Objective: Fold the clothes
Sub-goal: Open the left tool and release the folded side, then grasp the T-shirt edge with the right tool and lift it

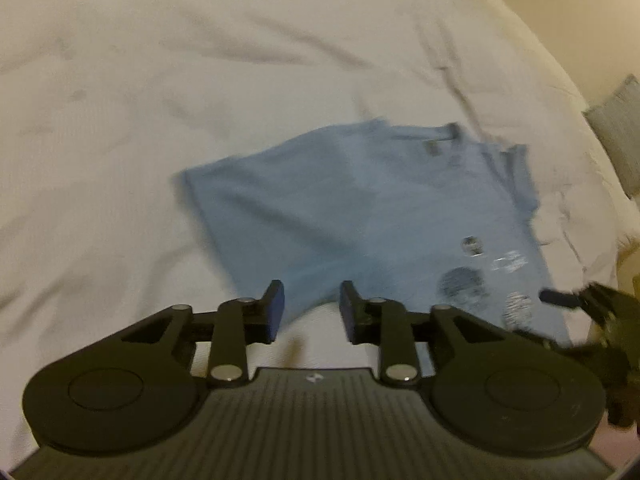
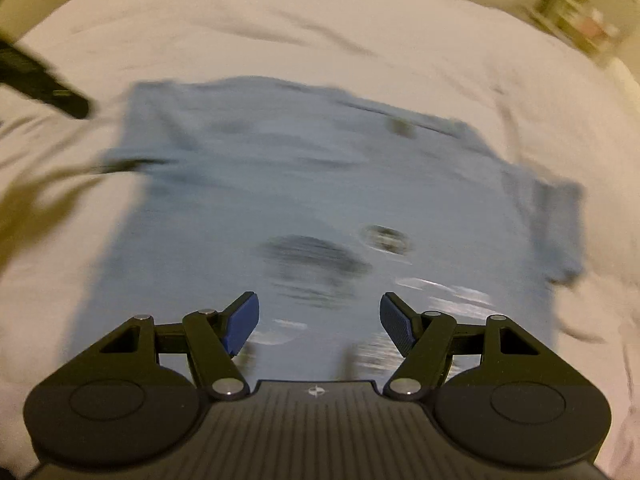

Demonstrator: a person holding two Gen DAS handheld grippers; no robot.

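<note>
While both views are blurred, the item reads clearly: one light blue T-shirt (image 1: 360, 208), lying flat on a white bedsheet (image 1: 120, 80), partly folded, with one short sleeve (image 2: 556, 224) sticking out at the side and a collar with a small tag (image 1: 432, 146) at the far end. Print: dark round marks and pale, shiny patches near the hem. Left gripper (image 1: 312, 312): fingers apart, holding nothing, poised over the near corner of the shirt. Right gripper (image 2: 320, 324): fingers widely spread, empty, above the printed near part of the shirt. Step in hand, by judgement: taking the near edge for the next fold. To do it well, each gripper should pinch the hem at its own corner, catching every layer; the edge should then rise evenly and travel toward the collar, so the sleeve tucks in and the cloth settles without bunching.
</note>
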